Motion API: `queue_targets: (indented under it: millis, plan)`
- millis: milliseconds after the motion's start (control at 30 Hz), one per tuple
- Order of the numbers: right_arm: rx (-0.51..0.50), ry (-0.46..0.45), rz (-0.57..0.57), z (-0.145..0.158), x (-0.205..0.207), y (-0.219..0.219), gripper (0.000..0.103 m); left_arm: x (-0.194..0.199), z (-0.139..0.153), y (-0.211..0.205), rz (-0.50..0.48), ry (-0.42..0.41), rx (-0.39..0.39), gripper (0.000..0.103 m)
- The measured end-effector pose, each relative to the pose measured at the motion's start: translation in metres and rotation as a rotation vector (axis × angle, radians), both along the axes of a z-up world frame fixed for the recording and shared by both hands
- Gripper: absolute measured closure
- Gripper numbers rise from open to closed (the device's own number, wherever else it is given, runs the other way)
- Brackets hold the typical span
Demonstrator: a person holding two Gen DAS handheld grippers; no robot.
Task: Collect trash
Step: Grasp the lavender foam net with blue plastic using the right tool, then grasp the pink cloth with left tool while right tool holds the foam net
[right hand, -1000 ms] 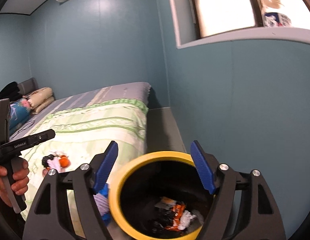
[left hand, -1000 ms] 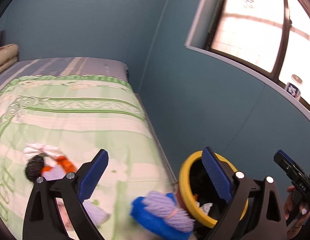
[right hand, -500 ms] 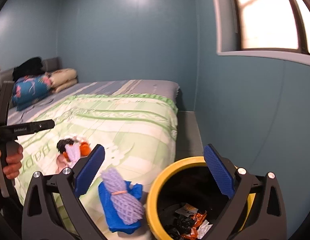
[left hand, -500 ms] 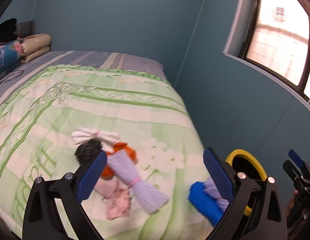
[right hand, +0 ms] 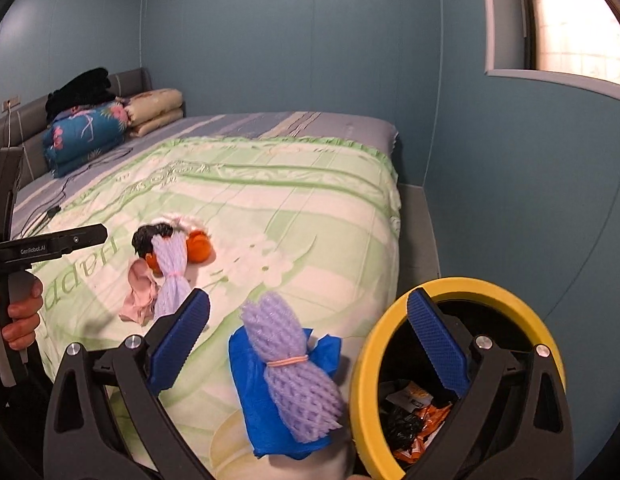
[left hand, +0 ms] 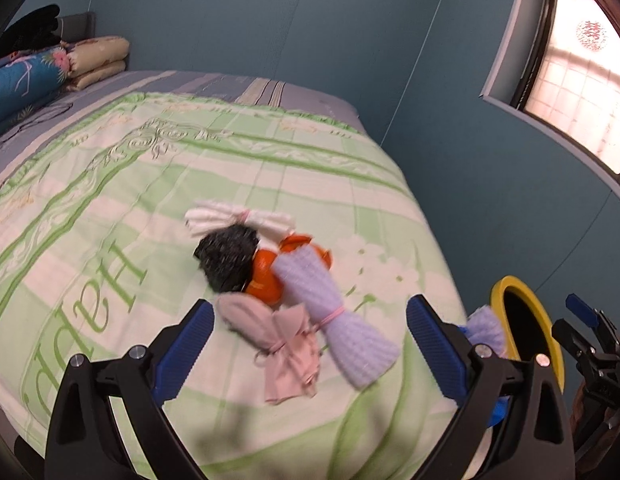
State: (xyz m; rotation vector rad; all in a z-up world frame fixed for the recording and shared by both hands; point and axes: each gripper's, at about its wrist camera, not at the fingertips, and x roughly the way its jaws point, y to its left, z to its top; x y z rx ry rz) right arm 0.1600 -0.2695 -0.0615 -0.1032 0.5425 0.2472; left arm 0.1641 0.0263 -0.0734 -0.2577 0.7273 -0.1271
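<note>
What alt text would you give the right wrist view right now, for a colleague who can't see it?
The open right gripper hovers empty over the bed's green quilt, framing a purple foam net lying on a blue bag. A yellow-rimmed bin holding wrappers stands at right; more bundled trash lies farther up, near the left gripper.

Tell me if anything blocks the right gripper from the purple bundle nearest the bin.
Nothing visible does. The right gripper, open and empty, has that purple bundle on its blue sheet just ahead, beside the bin.
</note>
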Motion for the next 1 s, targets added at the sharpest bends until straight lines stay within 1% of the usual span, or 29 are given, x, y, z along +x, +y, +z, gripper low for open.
queue_targets:
  millis: [167,233,367,400,433,467,567,700,767,867,900,933,967,1000]
  plan:
    - [-0.08,-0.004,-0.009,-0.018,0.009,0.014,0.009,0.005,-0.024,0.009,0.016,0.059,-0.01,0.01]
    - [-0.085,-0.002,-0.005,-0.024,0.014,0.017,0.009,0.008,-0.031,0.011,0.023,0.077,-0.015,0.01]
    - [-0.077,0.025,0.029,-0.033,0.023,0.021,0.009,0.009,-0.04,0.012,0.028,0.085,-0.028,0.01]
    - [-0.076,0.027,0.032,-0.035,0.025,0.022,0.011,0.009,-0.042,0.012,0.029,0.086,-0.032,0.01]
    - [-0.076,0.031,0.036,-0.036,0.027,0.023,0.017,0.009,-0.044,0.012,0.025,0.088,-0.036,0.01]
    - [-0.077,0.035,0.038,-0.037,0.028,0.023,0.019,0.009,-0.045,0.011,0.02,0.09,-0.036,0.01]
    - [-0.078,0.049,0.043,-0.041,0.033,0.025,0.02,0.012,-0.05,0.006,0.005,0.094,-0.025,0.01]
    - [-0.073,0.065,0.05,-0.044,0.038,0.025,0.026,0.016,-0.053,0.004,0.007,0.098,-0.018,0.012]
    - [-0.077,0.07,0.054,-0.046,0.039,0.026,0.028,0.02,-0.055,0.004,0.003,0.107,-0.02,0.016]
    - [-0.084,0.086,0.061,-0.05,0.043,0.029,0.032,0.025,-0.06,0.003,0.005,0.119,-0.018,0.026]
    - [-0.09,0.092,0.06,-0.051,0.044,0.03,0.033,0.027,-0.062,0.003,0.003,0.126,-0.019,0.032]
    - [-0.09,0.099,0.062,-0.053,0.046,0.03,0.037,0.029,-0.064,0.002,0.0,0.139,-0.02,0.037]
    - [-0.088,0.11,0.066,-0.054,0.047,0.03,0.039,0.03,-0.067,0.002,-0.001,0.149,-0.023,0.04]
    - [-0.088,0.118,0.069,-0.055,0.048,0.031,0.043,0.03,-0.068,0.002,-0.002,0.156,-0.024,0.046]
